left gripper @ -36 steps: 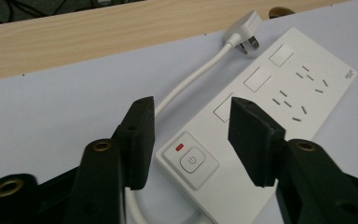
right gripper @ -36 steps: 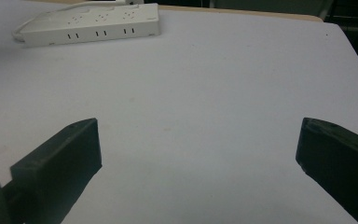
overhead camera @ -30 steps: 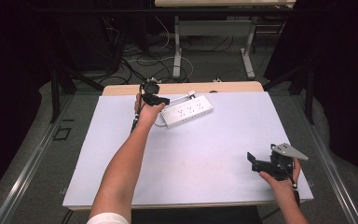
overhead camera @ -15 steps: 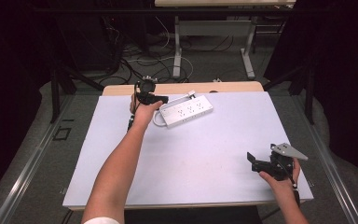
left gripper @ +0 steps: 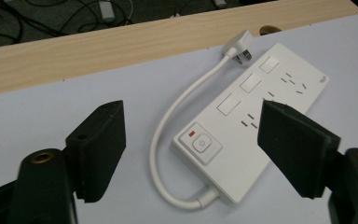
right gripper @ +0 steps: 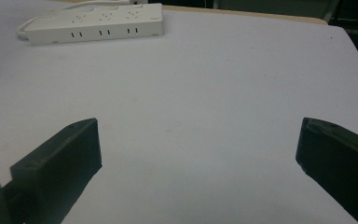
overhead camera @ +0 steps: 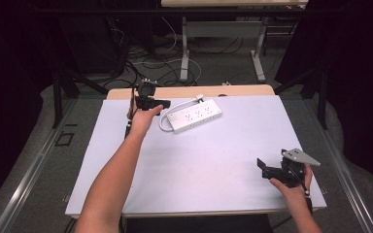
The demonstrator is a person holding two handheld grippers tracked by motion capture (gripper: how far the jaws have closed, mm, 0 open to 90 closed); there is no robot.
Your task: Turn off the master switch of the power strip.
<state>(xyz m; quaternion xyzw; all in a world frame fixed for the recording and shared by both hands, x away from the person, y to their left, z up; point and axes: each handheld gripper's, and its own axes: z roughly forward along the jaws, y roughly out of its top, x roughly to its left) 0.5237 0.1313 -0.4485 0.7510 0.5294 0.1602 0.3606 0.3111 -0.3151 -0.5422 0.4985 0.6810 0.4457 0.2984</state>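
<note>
Hovering just short of a white power strip (left gripper: 251, 135), the left tool (overhead camera: 151, 104) stands with its jaws wide and nothing between them; they have just been opening. The strip lies flat on the tabletop (overhead camera: 213, 160), ahead of this tool and slightly to its right, with its short cord (left gripper: 172, 121) looping back to a plug (left gripper: 238, 50) beside the far end. To take the strip cleanly, the person would do well to square the jaws across its narrow width, away from the switch (left gripper: 200, 143) and cord loop, and come down level so both pads meet the long sides together. The right tool (overhead camera: 277, 170), also spread wide and empty, rests well apart from the strip near the tabletop's front corner. The strip's near corner is cut off behind the left tool's right jaw in the left gripper view, and in the high view the hand (overhead camera: 143, 119) covers much of that tool. Whether the red mark by the switch is lit cannot be made out.
</note>
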